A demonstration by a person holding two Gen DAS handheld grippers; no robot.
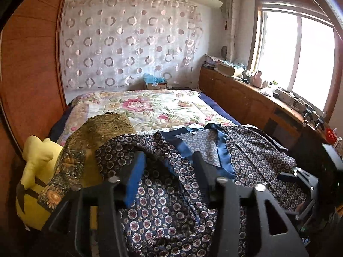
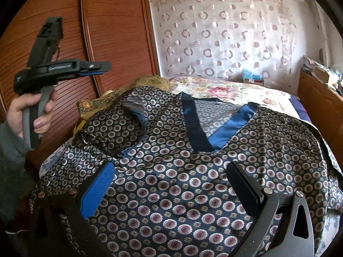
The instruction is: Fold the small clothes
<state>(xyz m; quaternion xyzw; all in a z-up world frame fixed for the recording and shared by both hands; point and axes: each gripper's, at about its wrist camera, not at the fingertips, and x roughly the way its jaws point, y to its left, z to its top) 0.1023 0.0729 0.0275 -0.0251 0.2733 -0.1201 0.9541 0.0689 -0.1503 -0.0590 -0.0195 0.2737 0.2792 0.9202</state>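
Both tools stand with their jaws apart and nothing clamped between them: the left tool (image 2: 103, 69) is raised clear of the cloth in a person's hand (image 2: 32, 112), in front of the wooden wardrobe (image 2: 107, 21), and the right tool (image 2: 171, 184) hovers low over the garment's front with its blue pad (image 2: 97, 190) on one side. Spread across the near end of the bed (image 1: 150, 107) lies the garment (image 2: 193, 182) — a dark navy top printed all over with small round medallions, trimmed at its V-neck with a plain blue band (image 2: 227, 130). One sleeve (image 2: 120, 126) is turned in over the chest, bunched and wrinkled, its paler underside showing at the fold. Just beyond that sleeve sits an olive-gold patterned cloth (image 1: 103, 130), partly under the garment's edge, and beside it a yellow soft toy (image 1: 36, 167). Farther back the floral bedspread (image 1: 145, 105) lies bare up to a curtain (image 1: 128, 42) with ring patterns — a cluttered wooden counter (image 1: 246, 90) runs under the window (image 1: 295, 51).
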